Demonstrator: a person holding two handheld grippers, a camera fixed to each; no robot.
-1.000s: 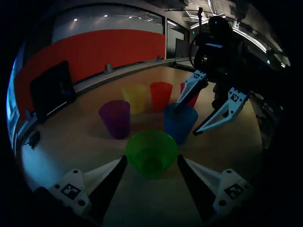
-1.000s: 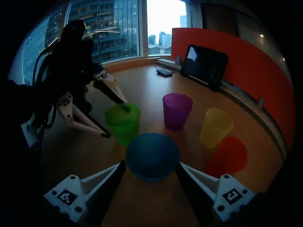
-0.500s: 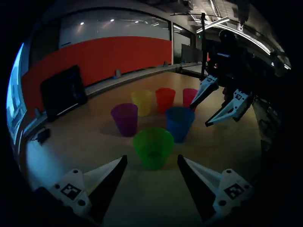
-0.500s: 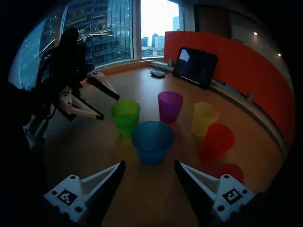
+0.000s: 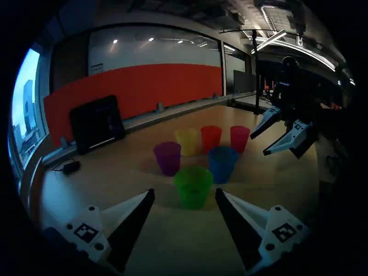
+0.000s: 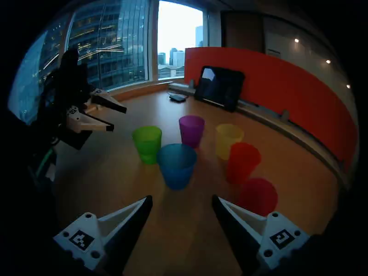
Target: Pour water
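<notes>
Wood makes up the big table (image 5: 115, 170), and a red wall (image 5: 152, 87) runs along its far side. A black screen (image 5: 96, 123) leans there, far left. The left gripper (image 5: 184, 190) is spread wide with nothing in it. The right gripper (image 6: 181, 198) is spread wide too, holding nothing. Six cups stand close together mid-table. In the left gripper view the green cup (image 5: 193, 186) is nearest, just past the fingers, not touching. The blue cup (image 5: 222, 163) and purple cup (image 5: 168, 157) stand behind it. The yellow cup (image 5: 186, 140), orange cup (image 5: 211, 138) and pink cup (image 5: 239, 138) are farthest.
</notes>
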